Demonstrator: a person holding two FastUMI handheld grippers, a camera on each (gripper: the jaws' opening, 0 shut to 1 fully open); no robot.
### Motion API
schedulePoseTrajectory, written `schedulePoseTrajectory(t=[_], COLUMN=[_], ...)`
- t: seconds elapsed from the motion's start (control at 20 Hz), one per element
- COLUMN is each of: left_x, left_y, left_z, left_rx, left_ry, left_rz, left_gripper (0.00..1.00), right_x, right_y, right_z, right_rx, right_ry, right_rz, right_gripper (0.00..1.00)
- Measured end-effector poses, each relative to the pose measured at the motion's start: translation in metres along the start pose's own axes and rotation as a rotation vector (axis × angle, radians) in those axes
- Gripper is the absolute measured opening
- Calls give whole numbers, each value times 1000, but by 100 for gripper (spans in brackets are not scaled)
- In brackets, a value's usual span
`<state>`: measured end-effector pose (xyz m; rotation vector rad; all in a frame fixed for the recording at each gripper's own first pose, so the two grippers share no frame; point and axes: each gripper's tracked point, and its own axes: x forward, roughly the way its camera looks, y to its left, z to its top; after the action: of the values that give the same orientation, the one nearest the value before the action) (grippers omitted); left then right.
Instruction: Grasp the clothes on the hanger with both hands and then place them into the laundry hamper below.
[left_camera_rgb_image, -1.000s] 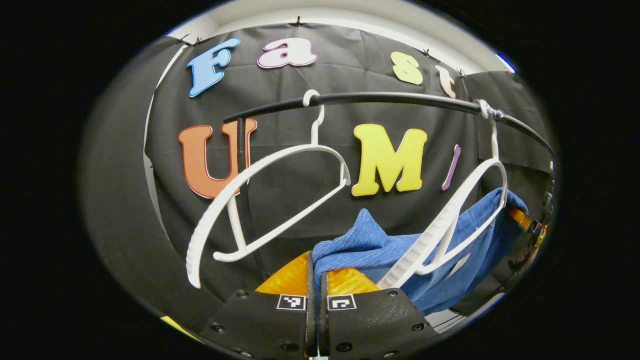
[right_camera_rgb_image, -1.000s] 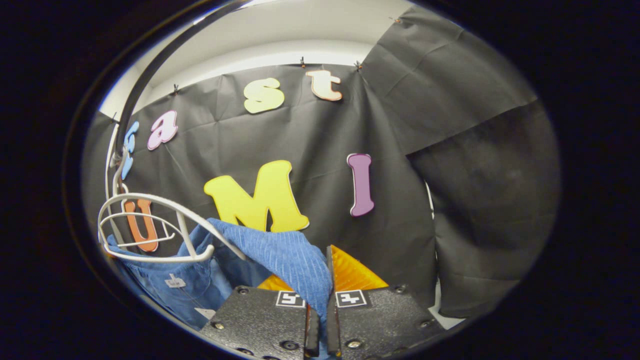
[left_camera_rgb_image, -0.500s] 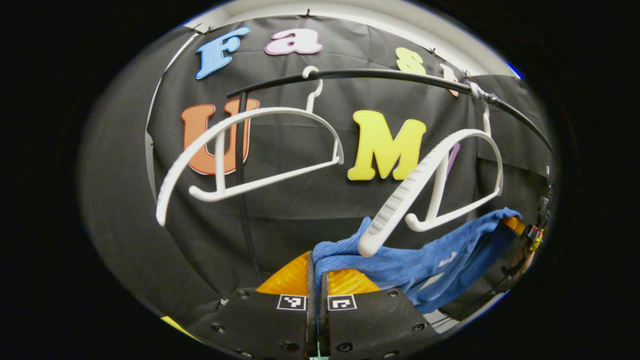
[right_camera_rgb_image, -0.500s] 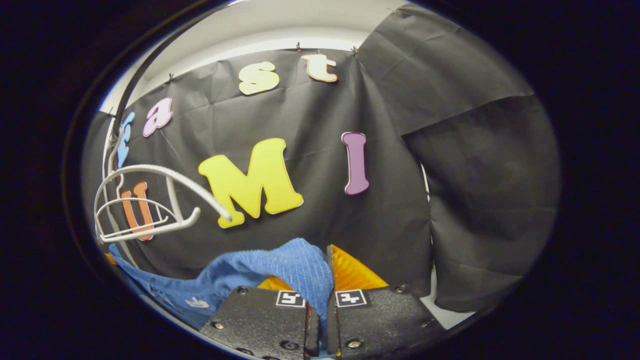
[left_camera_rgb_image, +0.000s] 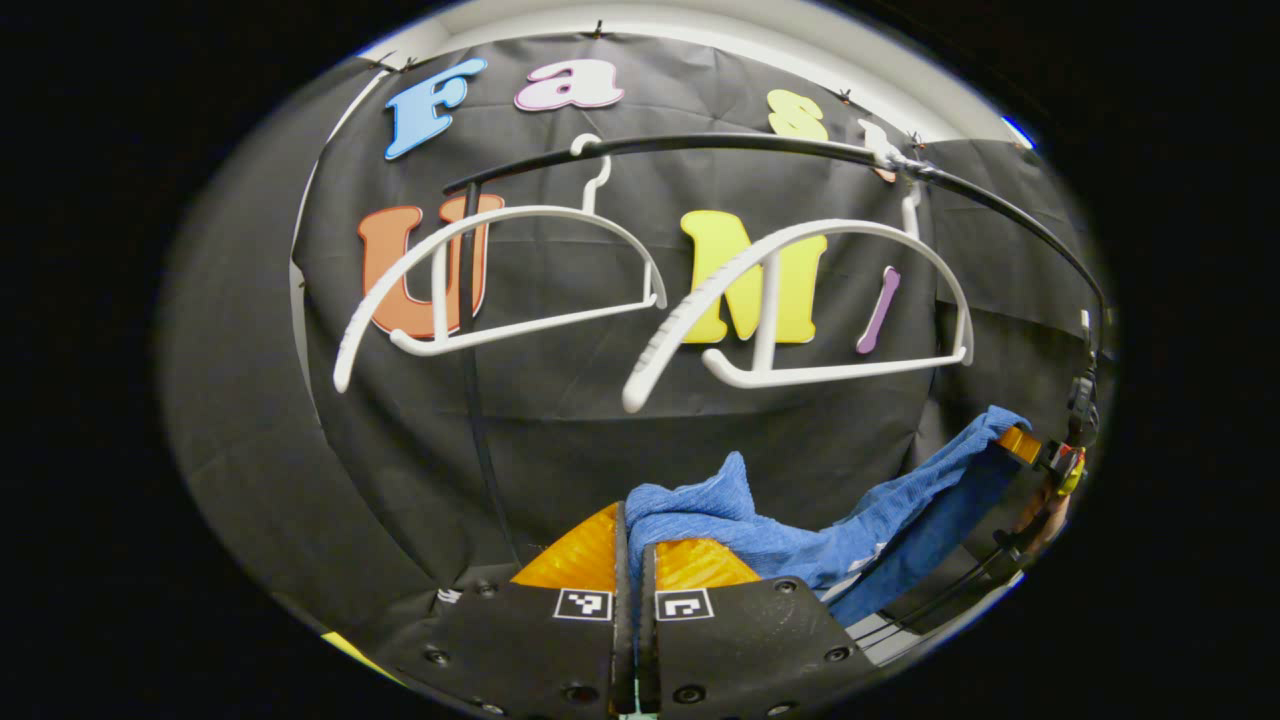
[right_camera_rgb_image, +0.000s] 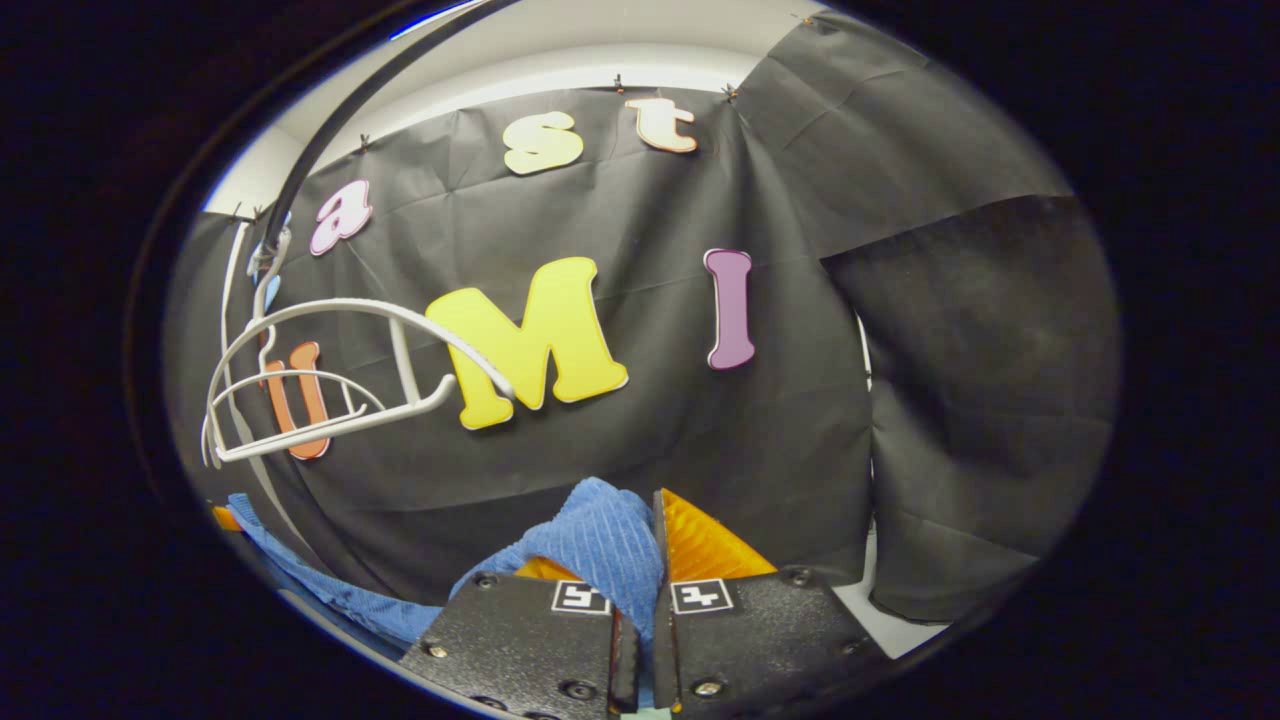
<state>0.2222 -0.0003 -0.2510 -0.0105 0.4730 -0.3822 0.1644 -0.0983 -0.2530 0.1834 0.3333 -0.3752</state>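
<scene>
Blue cloth (left_camera_rgb_image: 800, 540) hangs below two bare white hangers (left_camera_rgb_image: 800, 300) on the rail (left_camera_rgb_image: 760, 145) in the left gripper view — the left gripper (left_camera_rgb_image: 630, 560) pinches one end. Right gripper view: the right gripper (right_camera_rgb_image: 655, 555) clamps the other end — hangers up left.

A black cloth wall (left_camera_rgb_image: 560, 420) hung ahead of the claws, creased and pinned by small clips along its top edge, with a pale wall or ceiling strip (right_camera_rgb_image: 560, 60) above it under even indoor light. A black rail (left_camera_rgb_image: 760, 145) curved across above the claws on a thin dark upright post (left_camera_rgb_image: 470, 380), which stood up and to the left in the left gripper view. In the right gripper view a second, darker cloth panel (right_camera_rgb_image: 980, 400) overlapped the first on the right, and a sliver of pale floor (right_camera_rgb_image: 880, 605) showed beneath its lower edge.
</scene>
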Motion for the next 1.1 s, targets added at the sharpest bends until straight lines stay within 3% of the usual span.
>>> schedulePoseTrajectory(t=[0.05,0.1,0.15,0.2,0.25,0.3,1.1], left_x=[-7,-14,-21,-28,-37,-44,-143], left_y=[-5,-10,-14,-18,-23,-29,-99], left_z=[2,4,5,8,10,12,21], left_rx=[6,9,12,15,19,20,90], left_ry=[-9,-16,-25,-33,-44,-50,-88], left_rz=[-5,-11,-15,-22,-26,-37,-166], left_gripper=[2,7,2,7,7,1,2], right_x=[-6,-13,-21,-29,-39,-48,-187], right_y=[4,10,15,21,26,32,114], right_z=[-1,-2,-3,-4,-5,-4,-12], right_rx=[3,6,7,9,6,5,28], right_ry=[5,11,15,20,25,29,128], right_rz=[11,26,38,57,73,88,282], right_gripper=[9,9,9,9,9,9,9])
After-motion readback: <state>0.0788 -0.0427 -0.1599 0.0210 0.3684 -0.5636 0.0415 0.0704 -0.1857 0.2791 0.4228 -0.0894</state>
